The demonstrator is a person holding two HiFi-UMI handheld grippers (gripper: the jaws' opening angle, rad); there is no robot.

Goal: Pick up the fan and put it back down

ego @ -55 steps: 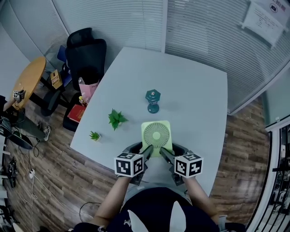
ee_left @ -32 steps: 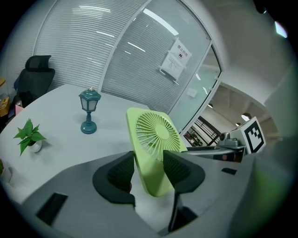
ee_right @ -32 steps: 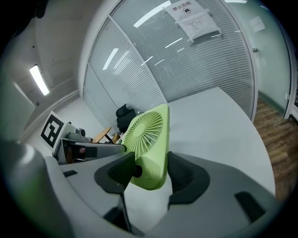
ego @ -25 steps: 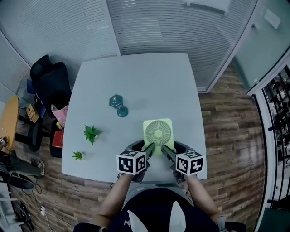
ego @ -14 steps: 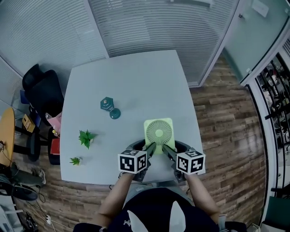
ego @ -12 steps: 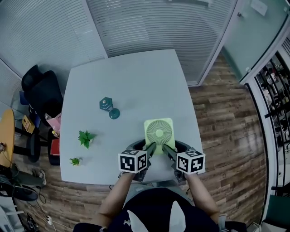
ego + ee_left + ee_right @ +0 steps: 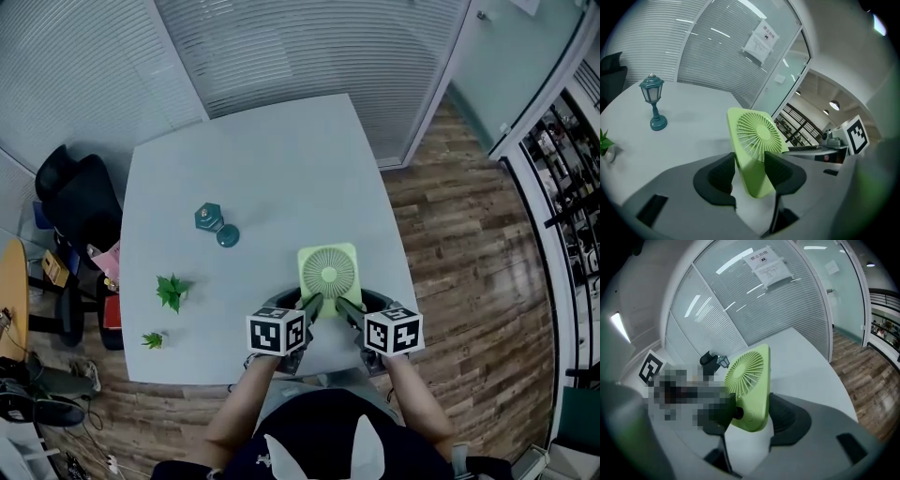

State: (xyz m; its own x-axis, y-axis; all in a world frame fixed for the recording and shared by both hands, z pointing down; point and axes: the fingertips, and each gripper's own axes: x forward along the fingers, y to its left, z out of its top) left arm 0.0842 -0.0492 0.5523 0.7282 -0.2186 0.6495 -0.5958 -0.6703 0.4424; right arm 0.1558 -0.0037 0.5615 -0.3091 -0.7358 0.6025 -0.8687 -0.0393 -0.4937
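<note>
Green fan (image 7: pixel 327 273) between jaws: left gripper (image 7: pixel 309 305), right gripper (image 7: pixel 345 307)

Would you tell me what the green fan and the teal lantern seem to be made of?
The fan looks like moulded plastic, matte light green: thin even grille ribs, rounded corners. The lantern is teal with a slight sheen: painted metal or plastic, unclear.

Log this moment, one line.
left hand-held gripper: shut on green fan | right hand-held gripper: shut on green fan | green fan: held at lower corners, near table edge | lifted: cannot tell
</note>
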